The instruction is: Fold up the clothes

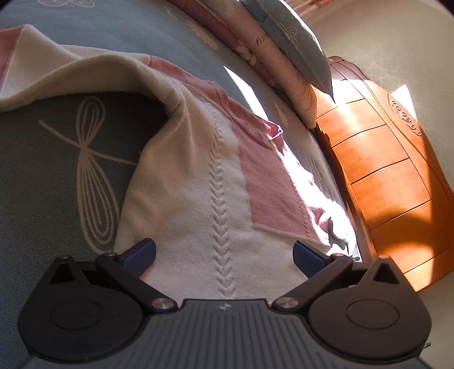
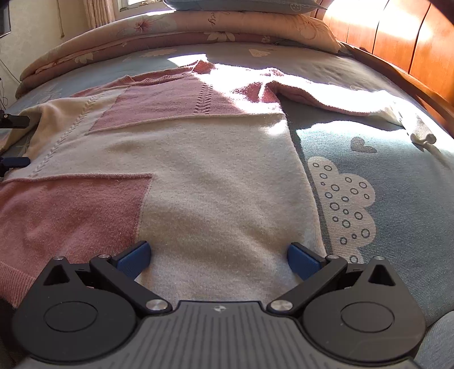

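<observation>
One sweater [image 2: 198, 159], cream with pink blocks, lies spread on the blue patterned bedsheet [image 2: 369, 142]; its left side is already folded inward in the left wrist view, its one visible sleeve [image 2: 326, 99] stretches out right toward the wooden headboard [image 2: 397, 37] in sunlight. Two grippers are in use: the left gripper [image 1: 224, 254] hovers over the cream cable-knit panel with its two blue fingers [image 1: 140, 252] spread wide and holding nothing, and the right gripper [image 2: 218, 257] sits over the hem area, fingers likewise wide apart and empty. One folded quilt [image 2: 170, 31] with one blue pillow [image 2: 241, 4] on top lies along the far edge of the bed.
</observation>
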{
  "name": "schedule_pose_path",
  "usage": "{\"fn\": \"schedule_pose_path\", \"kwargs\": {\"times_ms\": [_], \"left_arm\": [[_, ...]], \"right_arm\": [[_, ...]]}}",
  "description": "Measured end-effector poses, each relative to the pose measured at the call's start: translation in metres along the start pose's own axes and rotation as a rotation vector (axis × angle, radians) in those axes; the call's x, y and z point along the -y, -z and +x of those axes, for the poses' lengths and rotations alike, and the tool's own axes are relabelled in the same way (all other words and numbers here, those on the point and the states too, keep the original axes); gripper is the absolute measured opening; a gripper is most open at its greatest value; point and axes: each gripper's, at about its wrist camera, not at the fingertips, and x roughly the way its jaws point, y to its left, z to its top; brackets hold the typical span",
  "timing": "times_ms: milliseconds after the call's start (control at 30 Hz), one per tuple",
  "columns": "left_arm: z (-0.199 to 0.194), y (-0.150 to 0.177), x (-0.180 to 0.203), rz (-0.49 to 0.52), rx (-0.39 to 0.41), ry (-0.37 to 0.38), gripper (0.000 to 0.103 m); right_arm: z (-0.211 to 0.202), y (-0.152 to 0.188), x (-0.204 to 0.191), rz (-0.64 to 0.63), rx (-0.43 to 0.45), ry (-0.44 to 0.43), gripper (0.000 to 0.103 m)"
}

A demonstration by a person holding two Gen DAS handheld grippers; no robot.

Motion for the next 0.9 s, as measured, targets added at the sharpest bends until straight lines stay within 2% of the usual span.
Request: {"fn": "schedule_pose_path", "kwargs": {"times_ms": [100, 200, 267, 400, 433, 500, 567, 633, 767, 800, 900], "left_arm": [[-0.013, 0.009, 0.017, 0.018, -0.001, -0.052, 0.102], [-0.011, 0.018, 0.034, 0.059, -0.031, -0.018, 0.102], [-0.002, 0.023, 0.036, 0.081, -0.045, -0.079, 0.102], [-0.004, 0.02, 0.02, 0.033, 0.01, -0.147, 0.102], [-0.01, 0.018, 0.02, 0.002, 0.027, -0.175, 0.102], [-0.019, 0.017, 0.028, 0.005, 0.054, -0.208, 0.102], [-0.024, 0.019, 0.039, 0.036, 0.04, -0.173, 0.102], [-0.023, 0.023, 0.047, 0.06, 0.023, -0.121, 0.102], [-0.001, 0.026, 0.04, 0.049, -0.045, -0.118, 0.102], [0.004, 0.025, 0.034, 0.038, -0.061, -0.124, 0.102], [0.003, 0.018, 0.02, -0.01, -0.079, -0.067, 0.102]], "right_arm": [[-0.002, 0.002, 0.003, -0.012, 0.011, -0.02, 0.103], [-0.003, 0.005, 0.003, -0.018, 0.03, -0.028, 0.103], [-0.004, 0.008, 0.003, -0.021, 0.044, -0.031, 0.103], [-0.006, 0.01, 0.006, -0.033, 0.05, -0.05, 0.103], [-0.007, 0.011, 0.007, -0.034, 0.051, -0.058, 0.103], [-0.008, 0.012, 0.009, -0.039, 0.055, -0.068, 0.103], [-0.011, 0.01, 0.008, -0.036, 0.049, -0.066, 0.103], [-0.016, 0.004, 0.003, -0.024, 0.047, -0.101, 0.103], [-0.028, -0.018, -0.035, -0.156, 0.124, -0.237, 0.103], [-0.024, -0.021, -0.05, -0.19, 0.12, -0.274, 0.103], [-0.011, -0.03, -0.097, -0.29, 0.106, -0.387, 0.103]]}}
